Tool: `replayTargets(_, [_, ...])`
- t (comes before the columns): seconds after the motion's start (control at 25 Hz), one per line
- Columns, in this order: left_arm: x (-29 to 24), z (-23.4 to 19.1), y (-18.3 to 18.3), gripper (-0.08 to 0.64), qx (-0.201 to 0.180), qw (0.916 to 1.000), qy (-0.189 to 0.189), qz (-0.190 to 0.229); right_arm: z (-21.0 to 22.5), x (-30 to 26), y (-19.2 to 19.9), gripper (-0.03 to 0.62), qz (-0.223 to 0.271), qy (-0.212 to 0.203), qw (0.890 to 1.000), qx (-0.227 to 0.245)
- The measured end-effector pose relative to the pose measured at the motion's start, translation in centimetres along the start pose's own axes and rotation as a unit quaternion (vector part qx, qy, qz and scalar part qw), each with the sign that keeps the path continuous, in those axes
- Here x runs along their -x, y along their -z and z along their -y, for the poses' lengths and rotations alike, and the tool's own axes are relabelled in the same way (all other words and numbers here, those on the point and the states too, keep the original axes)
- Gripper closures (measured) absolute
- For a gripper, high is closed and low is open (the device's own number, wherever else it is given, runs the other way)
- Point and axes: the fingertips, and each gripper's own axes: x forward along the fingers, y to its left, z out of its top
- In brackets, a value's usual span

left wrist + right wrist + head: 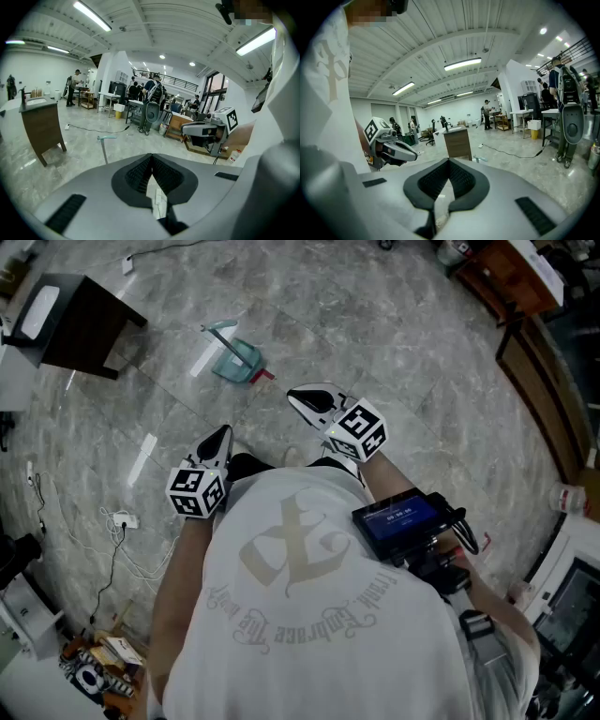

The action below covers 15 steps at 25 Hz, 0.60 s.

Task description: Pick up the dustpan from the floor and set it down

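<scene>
Left gripper [222, 434] and right gripper [312, 400] hover empty, fingers [138, 174] pinched together, above the grey marbled floor [394, 343]. The teal plastic long-handled dustpan [234, 360] sits ahead, with a dark wooden cabinet [80, 326] off left.

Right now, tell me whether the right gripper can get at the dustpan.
Probably yes: bare floor lies between the right gripper and the dustpan, though its fingers are shut and must open first.

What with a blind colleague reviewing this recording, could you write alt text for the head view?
A teal plastic long-handled dustpan lies untouched on the grey marbled floor, ahead of a person in a white printed T-shirt seen from above. The person holds a left gripper and a right gripper, both shut and empty, short of the dustpan.
</scene>
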Motion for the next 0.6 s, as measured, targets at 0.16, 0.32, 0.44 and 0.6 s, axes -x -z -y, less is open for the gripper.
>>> replayTargets(0.16, [0.3,-0.4,0.2,0.548,0.002,1.0,-0.005,0.0,0.1,-0.2,-0.1,0.577,0.008,0.01,1.0,-0.001])
replayTargets(0.32, [0.3,-0.4,-0.1,0.548,0.002,1.0,-0.008,0.002,0.9,0.4,-0.8,0.576,0.035,0.025,0.999,-0.021])
replayTargets(0.44, [0.5,-0.2,-0.3,0.548,-0.002,0.9999,-0.009,0.004,1.5,0.7,-0.2,0.577,0.026,0.034,0.999,-0.026])
replayTargets(0.6, [1.1,-0.5,-0.3,0.548,-0.001,0.9999,-0.017,0.004,1.8,0.5,0.6,0.576,0.015,0.038,0.999,-0.035])
